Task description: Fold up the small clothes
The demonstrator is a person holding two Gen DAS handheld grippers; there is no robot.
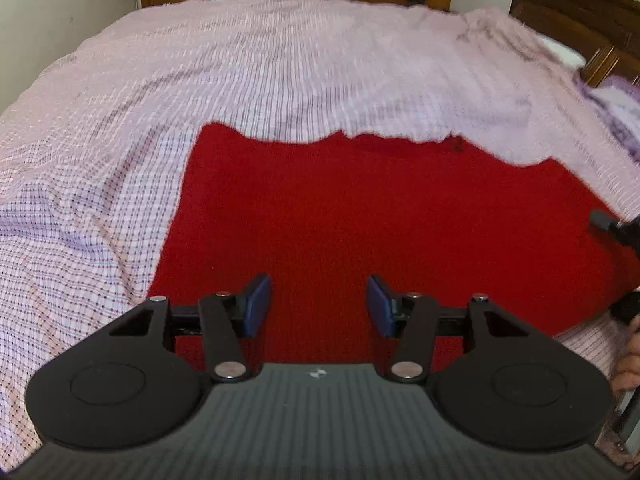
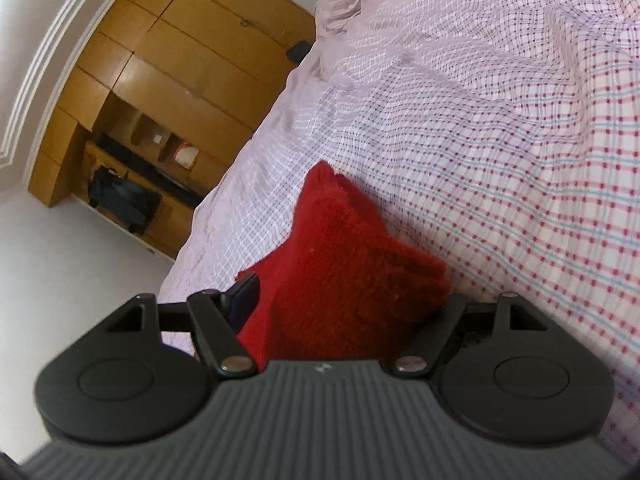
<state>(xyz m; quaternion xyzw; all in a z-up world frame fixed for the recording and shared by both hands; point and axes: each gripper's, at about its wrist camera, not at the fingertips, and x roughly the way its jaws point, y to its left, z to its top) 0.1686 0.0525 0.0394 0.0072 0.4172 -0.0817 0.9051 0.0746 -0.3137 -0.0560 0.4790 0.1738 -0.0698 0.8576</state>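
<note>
A red fleecy cloth [image 1: 360, 216] lies flat on the checked bed sheet [image 1: 200, 80]. My left gripper [image 1: 318, 300] hovers over the cloth's near edge, open, with nothing between its blue pads [image 1: 256, 304]. In the left wrist view my right gripper [image 1: 610, 264] shows at the cloth's right edge, turned on its side. In the right wrist view the red cloth [image 2: 340, 272] fills the gap of the right gripper [image 2: 348, 296]. One of its fingers [image 2: 244, 296] stands beside the cloth, and the other is hidden behind a cloth corner. The jaws stand wide and do not visibly press.
The sheet [image 2: 480, 120] covers the whole bed, with folds and wrinkles. A dark wooden headboard [image 1: 580, 12] and purple bedding [image 1: 616, 112] sit at the far right. A wooden wardrobe [image 2: 180, 60] stands past the bed's far side. A hand [image 1: 628, 364] shows at the right edge.
</note>
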